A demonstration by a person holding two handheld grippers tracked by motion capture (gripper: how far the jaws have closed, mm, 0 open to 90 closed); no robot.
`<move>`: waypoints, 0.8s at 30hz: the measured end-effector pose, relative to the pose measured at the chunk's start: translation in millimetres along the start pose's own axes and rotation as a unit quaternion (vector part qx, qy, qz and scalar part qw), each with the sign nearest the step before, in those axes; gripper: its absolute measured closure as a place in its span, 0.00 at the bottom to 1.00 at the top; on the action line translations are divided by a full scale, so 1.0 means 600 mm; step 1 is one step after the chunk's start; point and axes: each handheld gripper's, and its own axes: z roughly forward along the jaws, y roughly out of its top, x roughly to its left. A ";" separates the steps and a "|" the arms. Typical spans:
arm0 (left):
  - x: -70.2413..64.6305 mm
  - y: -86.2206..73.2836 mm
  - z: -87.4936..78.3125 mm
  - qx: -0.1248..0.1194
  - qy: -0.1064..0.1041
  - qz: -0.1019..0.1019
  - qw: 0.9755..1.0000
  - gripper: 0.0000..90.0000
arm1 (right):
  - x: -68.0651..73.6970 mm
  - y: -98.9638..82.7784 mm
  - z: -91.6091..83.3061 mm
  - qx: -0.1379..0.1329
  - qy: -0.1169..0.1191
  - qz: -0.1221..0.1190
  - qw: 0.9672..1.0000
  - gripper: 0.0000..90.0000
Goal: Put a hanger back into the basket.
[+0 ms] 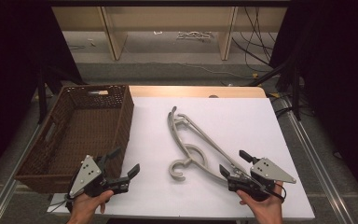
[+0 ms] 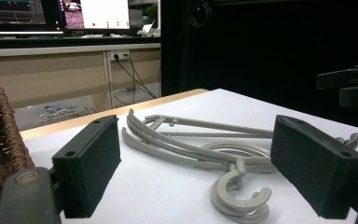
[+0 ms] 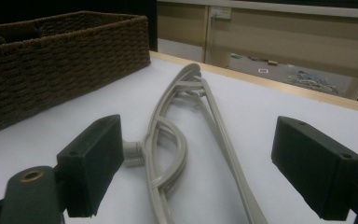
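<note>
White covering lies over the table (image 1: pixel 261 121), and a strip of bare wood shows along its far edge. Behind it the floor carries loose cables and pale wooden panels. On the left part of the table stands a brown woven basket (image 1: pixel 121 121) with a handle slot in its end wall; inside I see nothing, though its near corner is dark and hard to read.

Grey plastic hangers (image 1: pixel 193 147) lie flat in the middle of the white surface, well apart from the basket. They seem to be two or three stacked together, but the count is not sure. Their hooks curl toward the near edge of the table and their long arms run away to the far side.

The left gripper (image 1: pixel 126 163) is held by a hand (image 1: pixel 86 205) just beside the basket's near corner, its jaws spread wide and holding nothing. The right gripper (image 1: pixel 235 163), held by the other hand (image 1: pixel 263 205), is also released, with one end of the hangers lying between its spread jaws.
</note>
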 end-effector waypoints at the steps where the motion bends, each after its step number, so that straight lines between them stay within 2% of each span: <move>1: 0.000 0.000 0.000 -0.001 0.000 0.000 1.000 0.17 | 0.000 0.000 0.000 0.000 0.000 0.000 1.000 0.20; 10: 0.000 0.001 -0.001 0.002 0.002 -0.001 1.000 0.18 | 0.002 -0.002 0.006 0.010 0.014 -0.007 1.000 0.22; 11: 0.000 0.001 -0.001 0.002 0.002 0.000 1.000 0.18 | 0.003 -0.002 0.006 0.017 0.011 -0.012 1.000 0.23; 13: 0.000 0.001 -0.001 0.001 0.003 -0.002 1.000 0.18 | 0.004 -0.002 0.008 0.032 0.020 -0.018 0.999 0.24; 14: 0.002 0.003 -0.003 -0.002 0.003 0.000 1.000 0.18 | 0.005 -0.003 0.013 0.042 0.029 -0.028 0.998 0.29; 15: 0.002 0.003 -0.003 -0.002 0.003 0.000 1.000 0.18 | 0.005 -0.003 0.013 0.042 0.029 -0.028 0.998 0.29; 16: 0.002 0.003 -0.003 -0.002 0.006 -0.003 1.000 0.18 | 0.003 -0.003 0.019 0.053 0.044 -0.038 0.997 0.30; 18: 0.003 0.002 -0.003 -0.002 0.007 -0.005 1.000 0.18 | 0.004 -0.004 0.022 0.060 0.046 -0.041 0.996 0.30; 21: 0.001 0.002 -0.002 0.000 0.005 0.000 1.000 0.18 | 0.006 -0.007 0.032 0.096 0.056 -0.049 0.993 0.31; 24: 0.000 0.002 -0.001 0.000 0.003 0.000 1.000 0.18 | 0.007 -0.010 0.041 0.117 0.060 -0.059 0.989 0.32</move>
